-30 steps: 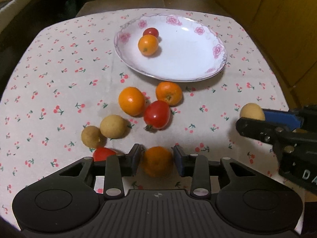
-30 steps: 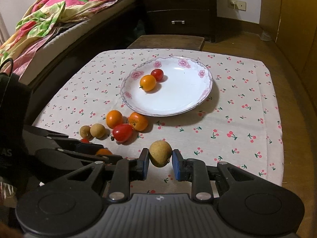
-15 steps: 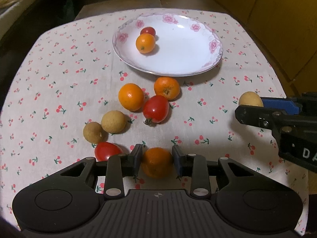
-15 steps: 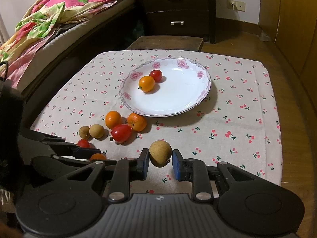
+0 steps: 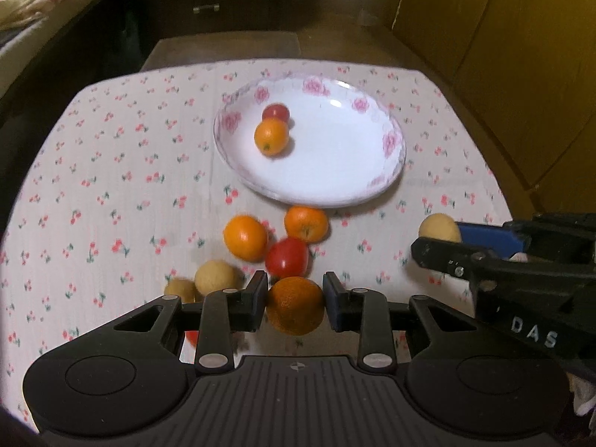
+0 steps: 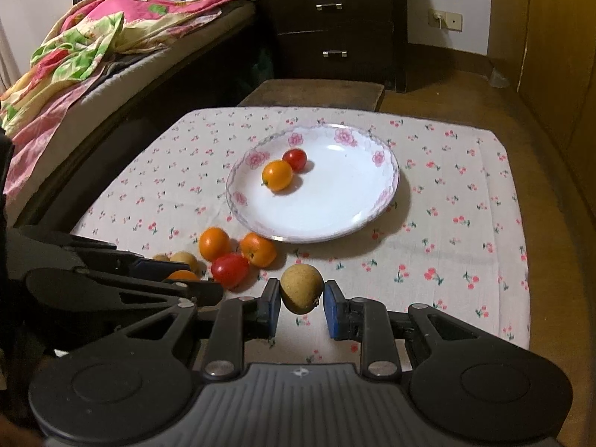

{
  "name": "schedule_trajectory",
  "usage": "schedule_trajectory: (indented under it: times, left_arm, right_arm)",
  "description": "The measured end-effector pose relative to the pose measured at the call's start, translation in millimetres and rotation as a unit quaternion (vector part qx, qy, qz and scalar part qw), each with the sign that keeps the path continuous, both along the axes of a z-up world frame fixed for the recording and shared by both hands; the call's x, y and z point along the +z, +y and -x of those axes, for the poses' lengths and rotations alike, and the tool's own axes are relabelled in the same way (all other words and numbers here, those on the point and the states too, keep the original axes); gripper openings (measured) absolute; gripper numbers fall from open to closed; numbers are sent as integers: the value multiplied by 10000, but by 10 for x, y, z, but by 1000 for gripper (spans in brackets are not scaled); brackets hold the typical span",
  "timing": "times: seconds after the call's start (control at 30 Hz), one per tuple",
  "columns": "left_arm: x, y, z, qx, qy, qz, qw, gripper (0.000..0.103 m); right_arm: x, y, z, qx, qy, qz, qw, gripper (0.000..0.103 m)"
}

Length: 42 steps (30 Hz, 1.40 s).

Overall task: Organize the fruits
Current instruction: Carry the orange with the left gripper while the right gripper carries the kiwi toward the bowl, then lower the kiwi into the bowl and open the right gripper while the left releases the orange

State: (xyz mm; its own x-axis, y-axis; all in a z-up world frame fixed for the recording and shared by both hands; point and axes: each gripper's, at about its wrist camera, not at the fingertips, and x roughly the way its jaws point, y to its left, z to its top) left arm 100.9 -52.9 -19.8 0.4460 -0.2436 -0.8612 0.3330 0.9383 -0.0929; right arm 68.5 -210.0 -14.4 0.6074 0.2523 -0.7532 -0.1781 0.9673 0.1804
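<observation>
The left claw (image 5: 295, 305) has just closed on an orange (image 5: 295, 306) at lower centre. The right claw (image 6: 301, 300) clamps a tan fruit (image 6: 301, 288). The plate (image 6: 372, 219) sits mid-frame with bare desk (image 6: 465, 193) to its right, up to the cloth's edge. "DAS" shows lower right in the left view.

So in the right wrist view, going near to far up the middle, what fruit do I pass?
Brown fruit in the right gripper's fingers → red tomato on the cloth → orange on the plate → small tomato behind it.
</observation>
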Motion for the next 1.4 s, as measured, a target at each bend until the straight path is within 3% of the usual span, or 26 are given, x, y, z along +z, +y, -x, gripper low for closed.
schedule_trajectory:
  times: [0.27,0.6,0.97,1.4]
  left_arm:
    - [146,-66,-365,85,-224,67,9997,40]
    - [38,-145,-770,210,-194,72,9996,40]
    - [-70,-148,-880,287,-66,74,9995,40]
    - [-22,-130,-893,355,-126,146,9992,44]
  right_arm:
    - [69,2,-299,-23,-169,52,9998,26]
    - [-79,-12,-781,-60,-98,125,9999,27]
    - [-234,-63,-976,-48,60,51,10000,27]
    - [-207,-67,-982,-100,10,34,9999,27]
